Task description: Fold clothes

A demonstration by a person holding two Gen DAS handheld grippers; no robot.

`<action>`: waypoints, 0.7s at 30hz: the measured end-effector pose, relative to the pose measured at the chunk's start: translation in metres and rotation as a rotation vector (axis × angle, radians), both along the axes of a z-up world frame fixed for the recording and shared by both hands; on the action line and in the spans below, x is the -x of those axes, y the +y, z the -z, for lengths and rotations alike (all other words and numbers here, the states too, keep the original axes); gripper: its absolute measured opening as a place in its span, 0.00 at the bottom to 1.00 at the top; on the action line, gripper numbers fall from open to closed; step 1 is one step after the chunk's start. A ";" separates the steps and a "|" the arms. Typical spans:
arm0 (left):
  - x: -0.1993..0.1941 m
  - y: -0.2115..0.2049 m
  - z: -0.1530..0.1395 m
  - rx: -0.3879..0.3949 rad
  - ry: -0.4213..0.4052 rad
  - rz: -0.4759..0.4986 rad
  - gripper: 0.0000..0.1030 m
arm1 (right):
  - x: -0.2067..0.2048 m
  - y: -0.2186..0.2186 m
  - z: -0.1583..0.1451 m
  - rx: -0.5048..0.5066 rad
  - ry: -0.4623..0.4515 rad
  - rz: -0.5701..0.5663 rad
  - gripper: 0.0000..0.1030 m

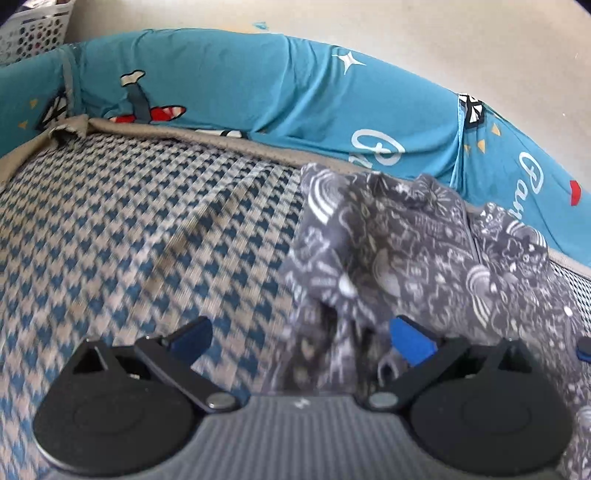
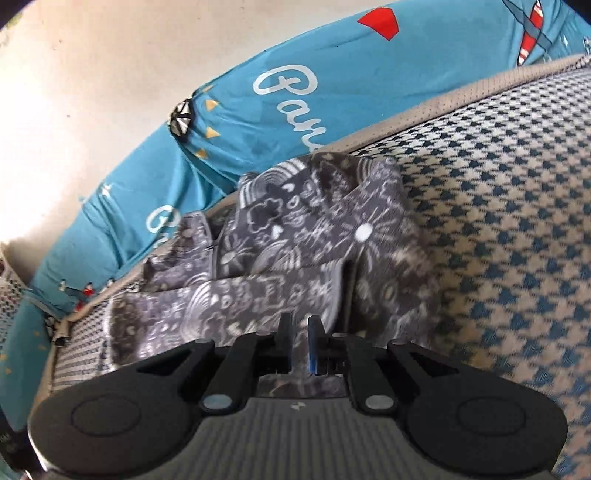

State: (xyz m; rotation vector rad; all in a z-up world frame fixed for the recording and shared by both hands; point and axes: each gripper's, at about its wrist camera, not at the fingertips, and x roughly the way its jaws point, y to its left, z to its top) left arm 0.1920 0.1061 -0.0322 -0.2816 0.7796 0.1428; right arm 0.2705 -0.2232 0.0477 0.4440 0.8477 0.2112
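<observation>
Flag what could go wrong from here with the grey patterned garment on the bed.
1. The grey patterned garment lies bunched, not flat; a fold started now would likely trap creases.
2. The right gripper stands nearly closed with no cloth visibly between its fingers, so it may come away with nothing.
3. The left gripper is wide open at the garment's left edge; closing there could pinch several layers.

The garment point(image 1: 417, 258) lies crumpled on the mat point(image 1: 129, 240), near its far edge. Behind the mat runs the bumper point(image 1: 229, 85), with the floor point(image 1: 443, 37) beyond. A basket point(image 1: 33, 29) stands at far left, behind the bumper.
</observation>
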 end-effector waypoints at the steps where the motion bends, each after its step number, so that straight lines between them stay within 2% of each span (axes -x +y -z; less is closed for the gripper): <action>1: 0.006 -0.001 0.002 -0.010 0.005 0.004 1.00 | 0.002 0.001 0.002 -0.007 0.005 -0.005 0.09; 6: 0.033 -0.009 0.009 -0.099 0.018 0.032 1.00 | 0.005 0.003 0.021 0.100 0.085 0.063 0.10; 10: 0.041 -0.011 0.019 -0.185 0.072 0.031 1.00 | 0.012 -0.007 0.025 0.062 0.087 0.117 0.14; 13: 0.049 -0.005 0.014 -0.143 0.046 0.021 1.00 | 0.027 -0.008 0.020 0.093 0.047 0.133 0.18; 15: 0.057 -0.005 0.010 -0.116 0.024 0.032 1.00 | 0.040 -0.011 0.016 0.071 0.020 0.131 0.18; 21: 0.084 -0.021 -0.001 -0.111 -0.032 0.082 1.00 | 0.086 0.000 0.006 0.052 -0.044 0.072 0.18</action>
